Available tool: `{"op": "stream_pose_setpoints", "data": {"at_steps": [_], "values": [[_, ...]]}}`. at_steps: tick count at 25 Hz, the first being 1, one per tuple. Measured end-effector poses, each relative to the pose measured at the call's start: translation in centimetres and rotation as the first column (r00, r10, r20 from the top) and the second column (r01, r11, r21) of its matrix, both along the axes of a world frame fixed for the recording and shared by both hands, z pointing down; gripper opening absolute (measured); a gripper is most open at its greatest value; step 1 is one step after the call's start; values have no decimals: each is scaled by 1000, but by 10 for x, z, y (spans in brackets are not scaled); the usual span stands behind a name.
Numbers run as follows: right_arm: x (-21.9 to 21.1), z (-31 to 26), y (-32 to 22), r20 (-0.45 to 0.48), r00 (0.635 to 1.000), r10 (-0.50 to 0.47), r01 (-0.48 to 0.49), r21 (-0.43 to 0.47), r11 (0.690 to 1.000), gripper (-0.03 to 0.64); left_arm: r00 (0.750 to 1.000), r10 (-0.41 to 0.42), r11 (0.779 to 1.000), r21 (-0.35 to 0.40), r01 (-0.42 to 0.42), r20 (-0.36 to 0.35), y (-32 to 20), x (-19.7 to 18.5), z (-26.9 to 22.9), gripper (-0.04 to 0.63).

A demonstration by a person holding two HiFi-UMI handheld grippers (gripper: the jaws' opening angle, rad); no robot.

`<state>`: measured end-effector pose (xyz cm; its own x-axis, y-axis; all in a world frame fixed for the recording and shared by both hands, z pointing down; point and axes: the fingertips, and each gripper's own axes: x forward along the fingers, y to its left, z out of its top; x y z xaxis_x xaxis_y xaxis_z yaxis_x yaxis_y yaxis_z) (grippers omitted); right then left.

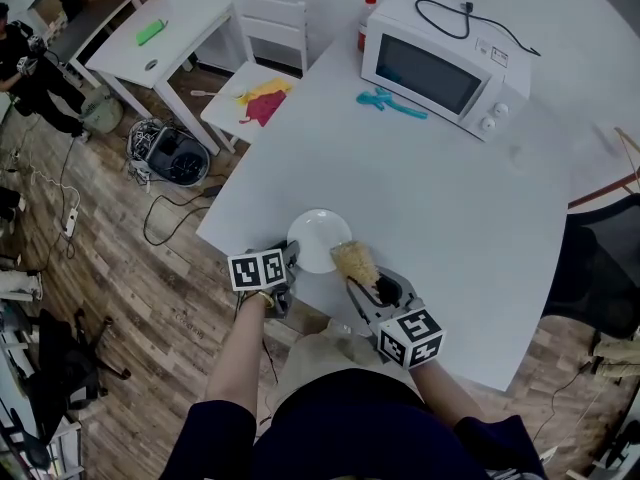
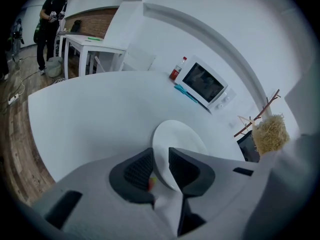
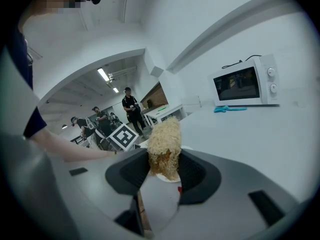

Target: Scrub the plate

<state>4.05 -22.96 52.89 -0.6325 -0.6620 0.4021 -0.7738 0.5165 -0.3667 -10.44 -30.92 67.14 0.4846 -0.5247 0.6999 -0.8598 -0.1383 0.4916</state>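
Observation:
A round white plate lies near the front edge of the white table. My left gripper is at the plate's near-left rim. In the left gripper view the plate's rim fills the gap between the two dark pads, so my left gripper is shut on it. My right gripper is shut on a tan fibrous scrubber, which hangs over the plate's right edge. In the right gripper view the scrubber sticks up from between the jaws of my right gripper, with the plate just behind it.
A white microwave stands at the table's back, with a teal tool and a red-capped bottle beside it. To the left are a white chair with yellow and pink cloths and a small white table. People stand at the far left.

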Motion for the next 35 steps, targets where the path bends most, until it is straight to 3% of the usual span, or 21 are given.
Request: {"op": "stream_pose_setpoints", "data": {"at_steps": [3,20,35], "values": [[0,-2,-1,0,1000,2,-2,5,1000,166,1000,0,1000,0,0,17,1,-3,1,78],[10,9,0,-73,997,3,0,36,999,166,994,0,990,142,15,-106,24,20,-58,37],[12,76,-14,-238,969,-63,50,-60,997,166,994,4,985,171,16,-113,42,25,-70,32]]}}
